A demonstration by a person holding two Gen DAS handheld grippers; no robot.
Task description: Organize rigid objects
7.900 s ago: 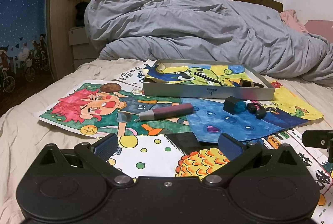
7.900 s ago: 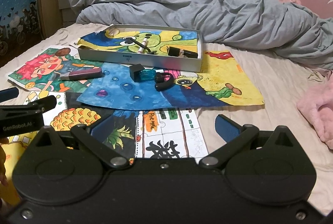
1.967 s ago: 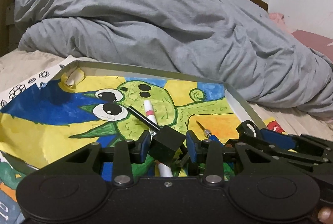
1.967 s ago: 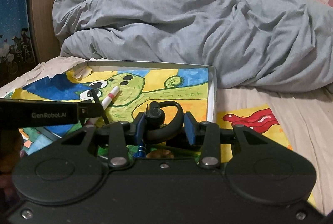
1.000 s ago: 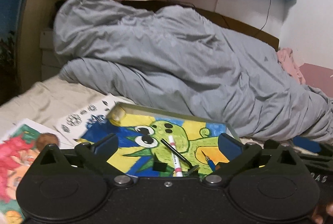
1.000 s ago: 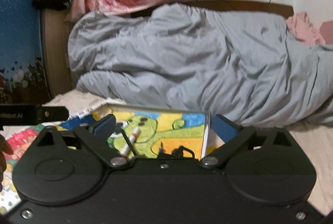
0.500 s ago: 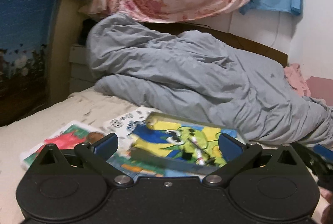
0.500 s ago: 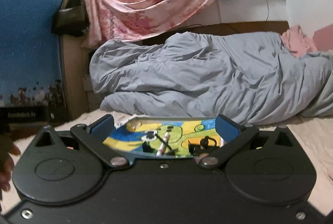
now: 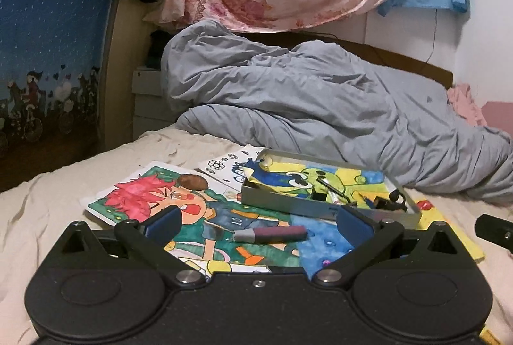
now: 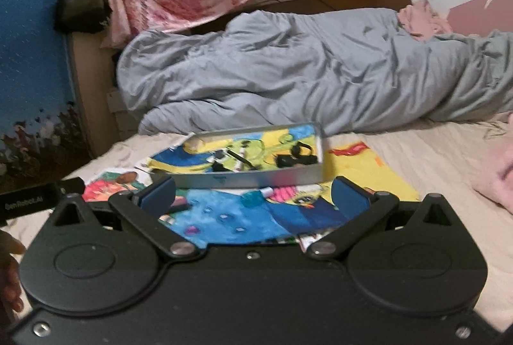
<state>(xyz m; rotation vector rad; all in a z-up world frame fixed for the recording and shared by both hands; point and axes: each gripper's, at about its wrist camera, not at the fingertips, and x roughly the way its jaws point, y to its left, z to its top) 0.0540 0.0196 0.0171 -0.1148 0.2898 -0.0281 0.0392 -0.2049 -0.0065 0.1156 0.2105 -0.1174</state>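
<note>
Both grippers hang above the bed, back from the work, and both are spread wide with nothing between the fingers. The left gripper looks over the drawings toward the tin; the right gripper faces the same tin from the other side.

Inside the tin lie several small things: a pen, a black cube, and an earhook piece near the right end. Two things are not in the tin. A marker, maroon with a grey end, lies on the drawings just in front of the tin. A small teal piece lies on the blue drawing, close to the front wall of the tin; the right view is blurred, so its shape is not clear.

The step in hand seems to be to take one of these two. The marker is nearer to the left gripper, so this one is the natural choice. It lies across the view, so the gripper should turn until the fingers close across the thin body, not along it. It is better to grip near the middle, so that the marker does not tip. The paper under it is loose and the bed is soft, so the fingers should come down gently and not catch the sheet. The marker must then be lifted over the wall of the tin.
</note>
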